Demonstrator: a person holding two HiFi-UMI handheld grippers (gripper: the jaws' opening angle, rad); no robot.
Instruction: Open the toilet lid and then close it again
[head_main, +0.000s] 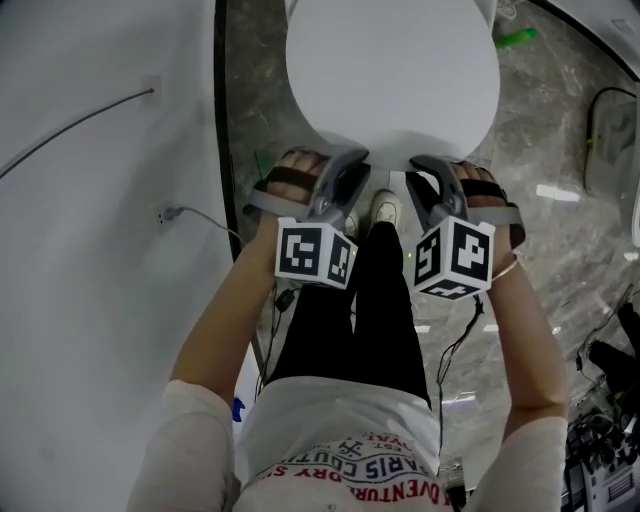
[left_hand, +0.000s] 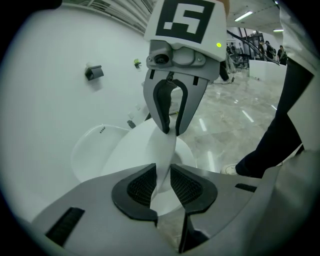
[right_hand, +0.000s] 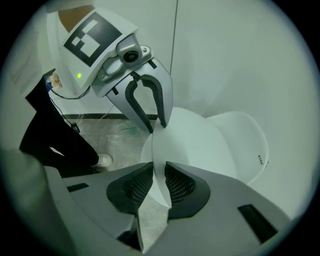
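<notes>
Overhead, from the head view, we see the white oval plastic toilet lid (head_main: 392, 70) spread over the bowl, its front rim towards us. The left gripper (head_main: 352, 165) and the right gripper (head_main: 425, 170) meet that rim side by side, each with its black-and-white marker cube turned up at the camera. Below them are black trousers and a pair of white shoes (head_main: 385, 208) on the grey marbled stone floor (head_main: 560, 220). A plain white wall (head_main: 90, 200) fills the left side, and a small green object (head_main: 518, 38) lies on the floor beyond the toilet.

Next, in the left gripper view, our own left gripper (left_hand: 160, 182) has the thin front edge of the lid (left_hand: 145, 150) between its dark ribbed pads (left_hand: 142, 186), which pinch it from both sides. The lid slopes up and away to the white toilet body (left_hand: 87, 150) against the wall. Opposite, the right gripper (left_hand: 170, 131) bites the same edge further along.

Lastly, in the right gripper view, the right gripper (right_hand: 158, 185) likewise pinches the lid (right_hand: 185, 140) edge, its pads set tight on either face. The left gripper (right_hand: 156, 125) grips the rim just beyond, and the toilet body (right_hand: 240, 135) curves behind to the right, near the wall. One shoe (right_hand: 104, 160) shows on the floor at the left.
</notes>
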